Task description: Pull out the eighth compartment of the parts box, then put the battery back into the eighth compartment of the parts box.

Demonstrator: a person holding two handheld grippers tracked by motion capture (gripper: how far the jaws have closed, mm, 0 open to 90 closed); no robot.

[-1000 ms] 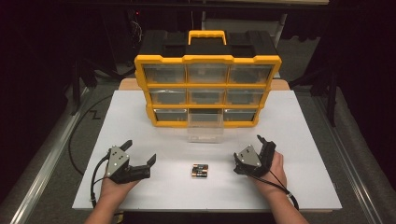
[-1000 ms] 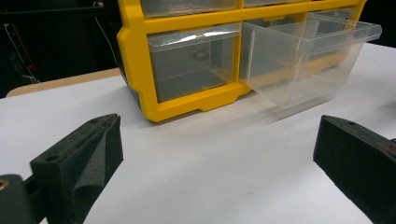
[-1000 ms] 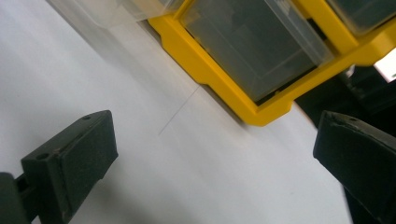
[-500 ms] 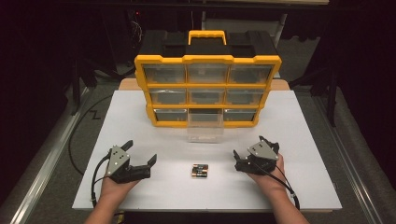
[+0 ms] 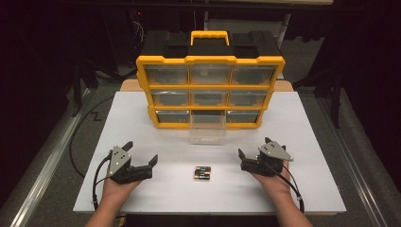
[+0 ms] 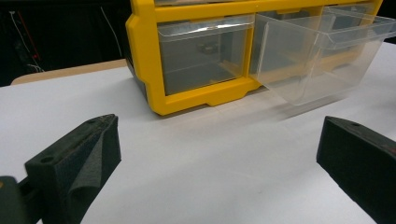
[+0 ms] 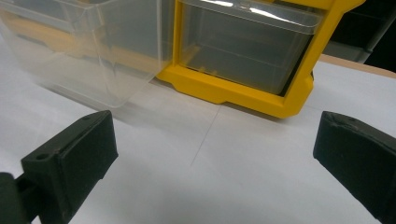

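Nothing grabbed yet: left tongs [image 5: 140, 161] and right tongs [image 5: 249, 158] spread wide, flanking small black-and-gold batteries [image 5: 202, 173]. Probably next: pinch, then drop into pulled-out clear plastic drawer [image 5: 207, 128].

The white tabletop [image 5: 142, 127] carries a yellow drawer cabinet [image 5: 210, 80] at its far middle, with one clear drawer [image 5: 208, 128] pulled out in the bottom row. Near the front edge lies a small pack of batteries [image 5: 202, 173]. Both grippers rest on the tabletop beside it.
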